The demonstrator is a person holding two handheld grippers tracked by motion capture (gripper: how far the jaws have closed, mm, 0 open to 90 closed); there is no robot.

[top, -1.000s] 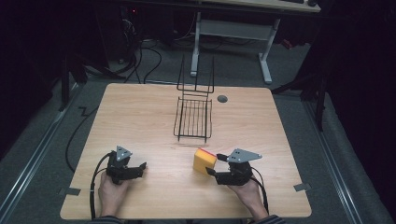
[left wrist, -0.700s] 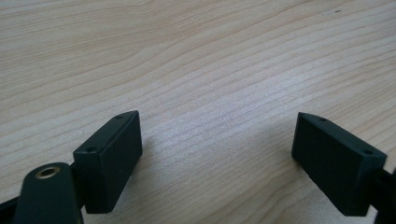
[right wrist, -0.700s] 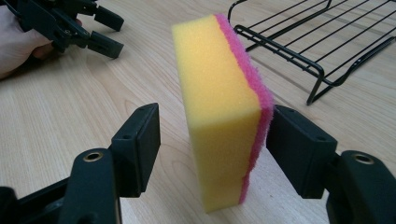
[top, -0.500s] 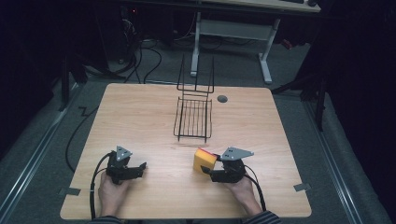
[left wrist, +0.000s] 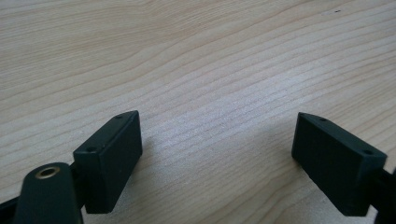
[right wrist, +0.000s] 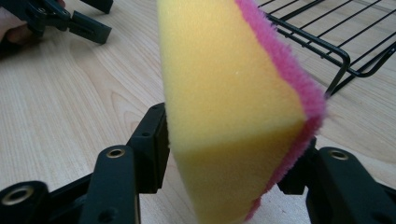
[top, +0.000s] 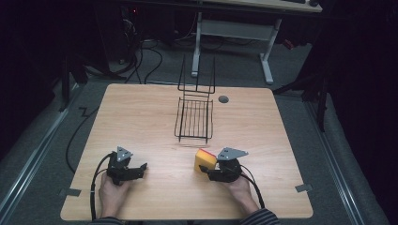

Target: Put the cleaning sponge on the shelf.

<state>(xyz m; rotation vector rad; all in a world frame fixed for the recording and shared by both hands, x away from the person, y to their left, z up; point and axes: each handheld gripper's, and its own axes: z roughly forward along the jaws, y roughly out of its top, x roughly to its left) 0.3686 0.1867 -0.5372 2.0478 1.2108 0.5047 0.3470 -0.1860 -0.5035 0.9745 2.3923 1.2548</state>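
A yellow sponge (top: 205, 160) with a pink scouring side stands on edge on the wooden table (top: 281, 136), just in front of a black wire rack (top: 194, 119). My right gripper (top: 209, 170) reaches it from the right. In the right gripper view the sponge (right wrist: 224, 93) sits between the two jaws, which press on its yellow and pink faces, so my right gripper (right wrist: 229, 144) is shut on it. My left gripper (top: 140, 170) rests at the front left, apart from the sponge. Its jaws are wide open over bare wood (left wrist: 217, 140).
The wire rack (right wrist: 327, 42) lies flat with an upright back section at its far end. A round cable hole (top: 223, 99) is in the table beside it. A desk frame (top: 234, 28) and cables stand on the floor beyond the table. Cables trail from both grippers toward the front edge.
My right gripper has slid left, up to the sponge, and its jaws now close around it. The left gripper and the rack have not moved.
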